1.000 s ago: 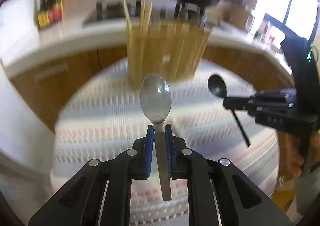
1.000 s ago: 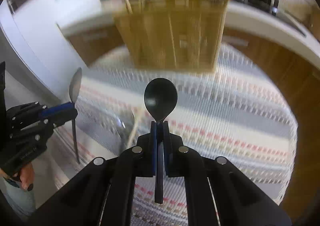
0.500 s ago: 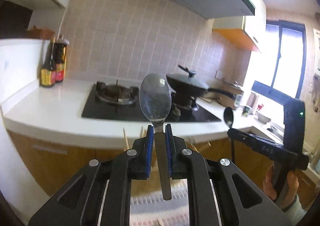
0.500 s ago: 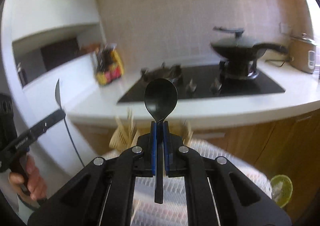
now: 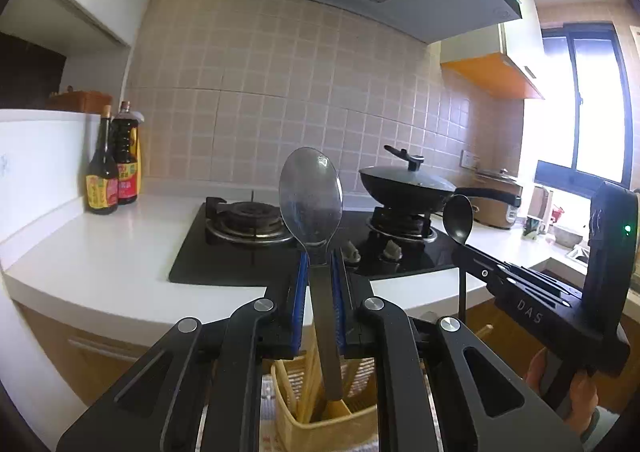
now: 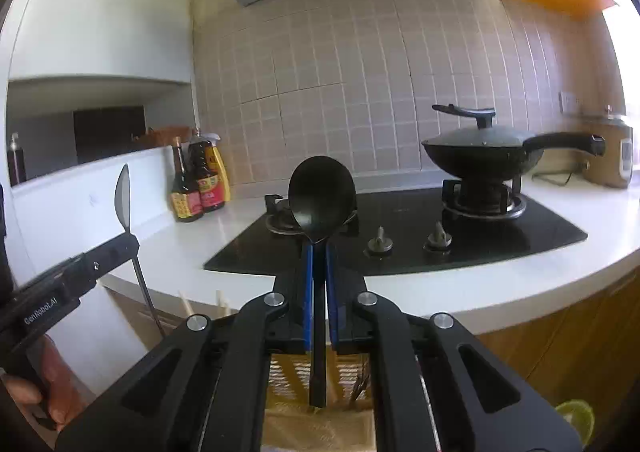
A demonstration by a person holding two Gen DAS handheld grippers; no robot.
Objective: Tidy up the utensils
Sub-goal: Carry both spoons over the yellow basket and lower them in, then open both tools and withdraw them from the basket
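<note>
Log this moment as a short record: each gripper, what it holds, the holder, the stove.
left gripper: shut on metal spoon, bowl up
right gripper: shut on black spoon, bowl up
holder: tan basket below both grippers, chopsticks standing in it
stove: black hob, lidded wok on one burner
counter: white, bottles at the back
</note>
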